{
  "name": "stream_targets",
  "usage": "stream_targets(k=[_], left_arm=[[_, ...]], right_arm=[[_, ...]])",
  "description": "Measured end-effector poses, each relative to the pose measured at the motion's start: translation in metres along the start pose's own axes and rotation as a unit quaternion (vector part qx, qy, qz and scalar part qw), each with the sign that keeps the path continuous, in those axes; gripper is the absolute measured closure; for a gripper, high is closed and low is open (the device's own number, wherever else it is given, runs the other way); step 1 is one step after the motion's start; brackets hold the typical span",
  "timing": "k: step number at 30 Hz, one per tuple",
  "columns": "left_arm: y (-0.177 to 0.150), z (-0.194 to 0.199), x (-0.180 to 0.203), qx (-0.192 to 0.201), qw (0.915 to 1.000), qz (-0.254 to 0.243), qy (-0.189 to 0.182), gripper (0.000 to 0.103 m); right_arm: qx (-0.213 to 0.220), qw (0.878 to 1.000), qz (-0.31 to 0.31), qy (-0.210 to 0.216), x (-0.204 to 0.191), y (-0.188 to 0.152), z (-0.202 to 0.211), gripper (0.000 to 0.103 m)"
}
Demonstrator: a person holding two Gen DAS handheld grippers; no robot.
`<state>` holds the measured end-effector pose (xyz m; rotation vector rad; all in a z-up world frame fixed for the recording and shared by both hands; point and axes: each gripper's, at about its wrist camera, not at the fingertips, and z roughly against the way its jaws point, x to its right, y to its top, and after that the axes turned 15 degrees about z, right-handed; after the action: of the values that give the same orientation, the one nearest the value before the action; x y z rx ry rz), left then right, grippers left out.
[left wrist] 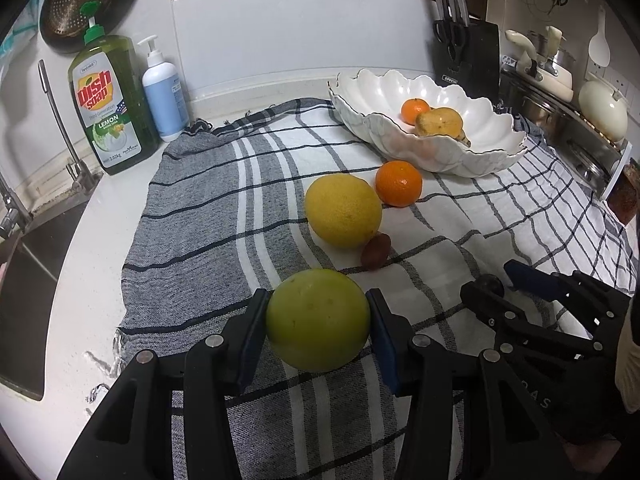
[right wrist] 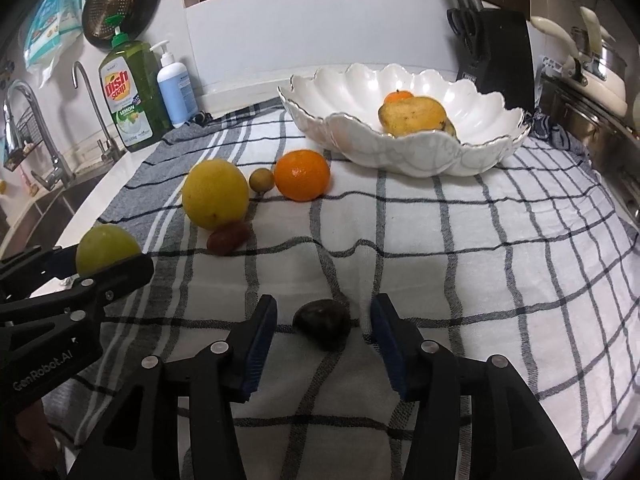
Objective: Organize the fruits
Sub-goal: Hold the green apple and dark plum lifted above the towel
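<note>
The round green fruit (left wrist: 317, 320) sits between your left gripper (left wrist: 318, 334) pads, which look pressed against its two sides, low over the checked grey-and-white cloth (left wrist: 192, 216). From there the scalloped white ceramic bowl (left wrist: 372, 120) lies ahead and to your right, past the large yellow citrus (left wrist: 343, 210). Your right gripper (right wrist: 323, 344) is spread around a small dark fruit (right wrist: 322, 322), not touching it.

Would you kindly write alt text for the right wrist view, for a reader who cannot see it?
The right gripper is open around a dark fruit on a checked cloth. At left, the left gripper holds a green fruit. Behind lie a yellow citrus, an orange and a white scalloped bowl holding fruit.
</note>
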<state>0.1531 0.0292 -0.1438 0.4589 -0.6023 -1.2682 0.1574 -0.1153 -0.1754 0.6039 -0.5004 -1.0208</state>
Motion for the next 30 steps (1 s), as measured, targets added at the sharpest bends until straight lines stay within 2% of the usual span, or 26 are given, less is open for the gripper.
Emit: stream_targets(k=[12, 23, 30], left_arm=[[0.0, 0.002, -0.001, 0.0, 1.0, 0.002, 0.0, 0.055], [-0.002, -0.002, -0.003, -0.003, 1.0, 0.005, 0.004, 0.055], [-0.002, -0.003, -0.003, -0.004, 1.0, 0.005, 0.005, 0.055]], right_arm=[[0.027, 0.999, 0.008, -0.02, -0.003, 0.006, 0.016, 0.053], [0.0, 1.0, 0.009, -0.002, -0.005, -0.002, -0.004, 0.055], [-0.01, 1.0, 0.007, 0.003, -0.004, -0.004, -0.011, 0.072]])
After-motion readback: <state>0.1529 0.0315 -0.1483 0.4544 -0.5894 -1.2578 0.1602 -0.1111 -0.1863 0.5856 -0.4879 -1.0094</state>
